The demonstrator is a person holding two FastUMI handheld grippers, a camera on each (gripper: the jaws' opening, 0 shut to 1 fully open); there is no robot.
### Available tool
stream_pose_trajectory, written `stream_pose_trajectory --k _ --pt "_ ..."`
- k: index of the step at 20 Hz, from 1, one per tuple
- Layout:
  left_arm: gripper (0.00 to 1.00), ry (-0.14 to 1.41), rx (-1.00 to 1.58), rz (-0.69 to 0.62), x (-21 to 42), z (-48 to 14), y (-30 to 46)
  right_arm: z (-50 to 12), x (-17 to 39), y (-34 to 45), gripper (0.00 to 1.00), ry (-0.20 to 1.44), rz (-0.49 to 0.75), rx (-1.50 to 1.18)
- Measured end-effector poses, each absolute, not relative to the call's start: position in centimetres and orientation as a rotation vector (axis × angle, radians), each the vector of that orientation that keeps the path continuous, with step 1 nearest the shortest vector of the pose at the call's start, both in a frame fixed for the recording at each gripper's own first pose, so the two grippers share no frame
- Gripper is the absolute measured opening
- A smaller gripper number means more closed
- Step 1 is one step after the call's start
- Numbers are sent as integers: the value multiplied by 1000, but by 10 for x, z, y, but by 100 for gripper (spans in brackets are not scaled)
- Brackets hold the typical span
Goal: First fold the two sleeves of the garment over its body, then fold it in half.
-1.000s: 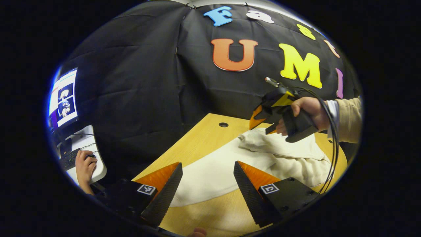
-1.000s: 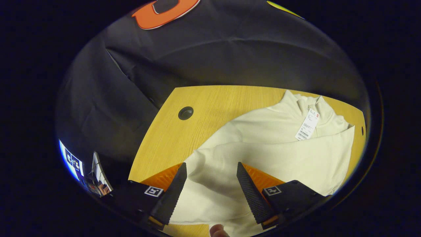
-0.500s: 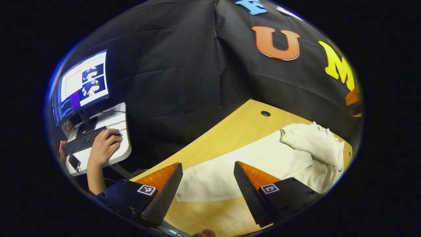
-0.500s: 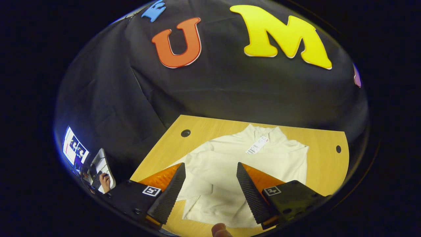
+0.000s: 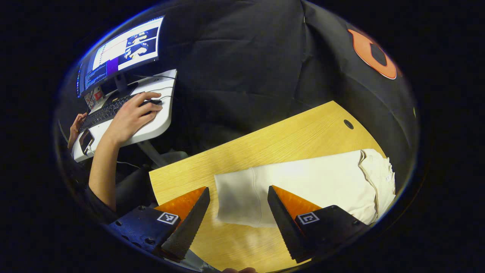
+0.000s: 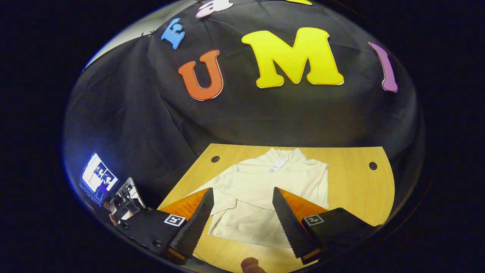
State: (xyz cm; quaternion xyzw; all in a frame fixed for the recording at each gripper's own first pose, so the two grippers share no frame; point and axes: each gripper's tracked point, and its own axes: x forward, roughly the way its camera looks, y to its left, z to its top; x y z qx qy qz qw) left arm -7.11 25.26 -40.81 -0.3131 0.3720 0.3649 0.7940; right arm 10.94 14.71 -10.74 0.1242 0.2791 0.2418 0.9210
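With both sleeves already laid across the body, lay flat on the table, collar toward the wall, hem nearest: garment. Judged half done, with only the fold in half left. Hovered over the hem's left corner, spread wide and empty: left gripper. Hung above the hem, likewise parted and holding nothing: right gripper. Seemed poised for a grasp at the hem.

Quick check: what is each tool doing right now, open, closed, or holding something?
Left tool: open, holding nothing, above the cream long-sleeved garment.
Right tool: open, holding nothing.
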Motion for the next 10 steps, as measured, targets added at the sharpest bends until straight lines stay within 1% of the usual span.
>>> stream_pose_trajectory --k 2,4,5,6,7,10 --pt "97 845 -719 775 -69 -414 247 -102 107 126 96 525 472 251" --pt "97 895 -729 794 -73 -422 249 -93 107 100 97 459 435 237" --pt "97 917 -747 810 -79 -426 248 -92 104 91 94 438 430 227" --pt "97 905 -740 822 -79 -428 253 -93 99 82 96 434 427 220" --pt "93 918 -741 823 -78 -427 254 -97 96 72 96 434 421 217" --pt "93 1015 -692 807 -77 -429 252 -109 92 45 97 431 405 227"
